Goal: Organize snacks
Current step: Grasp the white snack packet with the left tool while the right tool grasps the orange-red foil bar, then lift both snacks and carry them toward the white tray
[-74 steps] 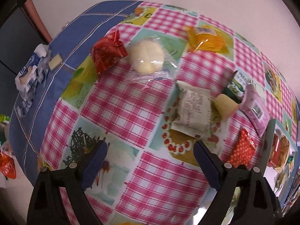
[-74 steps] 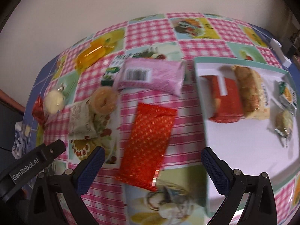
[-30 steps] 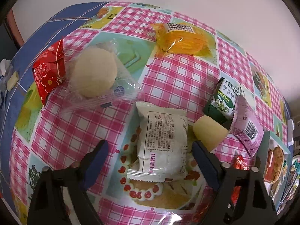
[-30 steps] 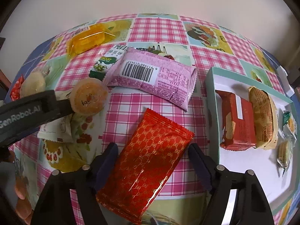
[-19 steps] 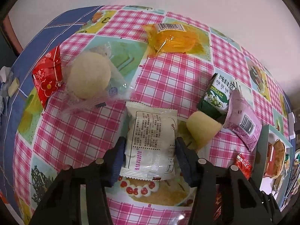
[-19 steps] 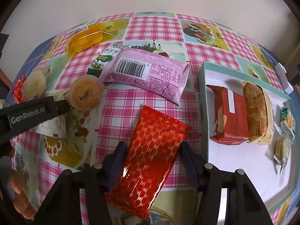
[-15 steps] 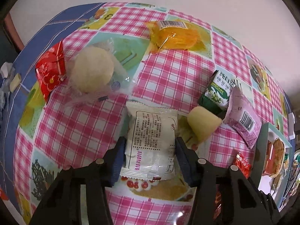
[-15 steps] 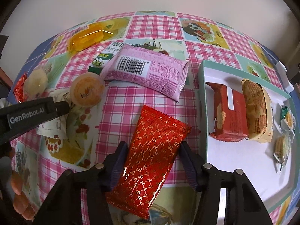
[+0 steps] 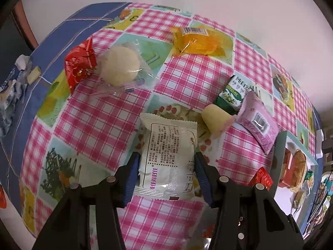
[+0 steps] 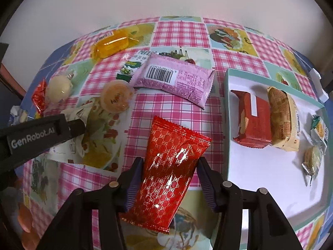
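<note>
— Checkered tablecloth was crowded; why grab two at once?

— I had the left gripper pinching the white packet at lower centre, the right gripper closing on the red packet, both bound for the tray at right.

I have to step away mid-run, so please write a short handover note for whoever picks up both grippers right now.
Left gripper: shut on the white printed snack packet.
Right gripper: jaws closing, pads pressing the shiny red patterned packet.
Done: red boxed snack, brown wrapped cake and two small wrapped sweets lie in the white teal-rimmed tray.
Left on the checked tablecloth: pink barcode packet, green biscuit packet, jelly cup, orange packet, round pale bun, small red packet.
</note>
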The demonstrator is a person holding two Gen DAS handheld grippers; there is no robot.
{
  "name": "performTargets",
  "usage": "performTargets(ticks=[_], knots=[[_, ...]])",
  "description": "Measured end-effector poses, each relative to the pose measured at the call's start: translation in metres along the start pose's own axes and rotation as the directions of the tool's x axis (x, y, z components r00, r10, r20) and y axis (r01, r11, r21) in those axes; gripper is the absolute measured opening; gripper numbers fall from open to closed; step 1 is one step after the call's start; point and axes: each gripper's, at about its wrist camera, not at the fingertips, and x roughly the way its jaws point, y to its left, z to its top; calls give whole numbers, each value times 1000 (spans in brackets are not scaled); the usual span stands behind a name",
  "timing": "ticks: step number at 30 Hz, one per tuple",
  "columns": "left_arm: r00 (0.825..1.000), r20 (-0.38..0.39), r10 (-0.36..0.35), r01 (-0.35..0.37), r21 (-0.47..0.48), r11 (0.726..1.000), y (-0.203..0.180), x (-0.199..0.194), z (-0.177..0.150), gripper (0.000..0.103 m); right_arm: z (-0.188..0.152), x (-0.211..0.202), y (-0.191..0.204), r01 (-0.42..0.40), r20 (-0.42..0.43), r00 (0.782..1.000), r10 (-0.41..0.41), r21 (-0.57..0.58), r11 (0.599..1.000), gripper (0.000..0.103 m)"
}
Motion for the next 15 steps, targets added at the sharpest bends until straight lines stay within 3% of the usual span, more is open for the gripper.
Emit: performTargets(ticks=[15], knots=[[993, 109, -42, 42, -1, 999, 2, -61, -15, 54, -1, -62, -13, -42, 144, 989, 42, -5, 999, 47]])
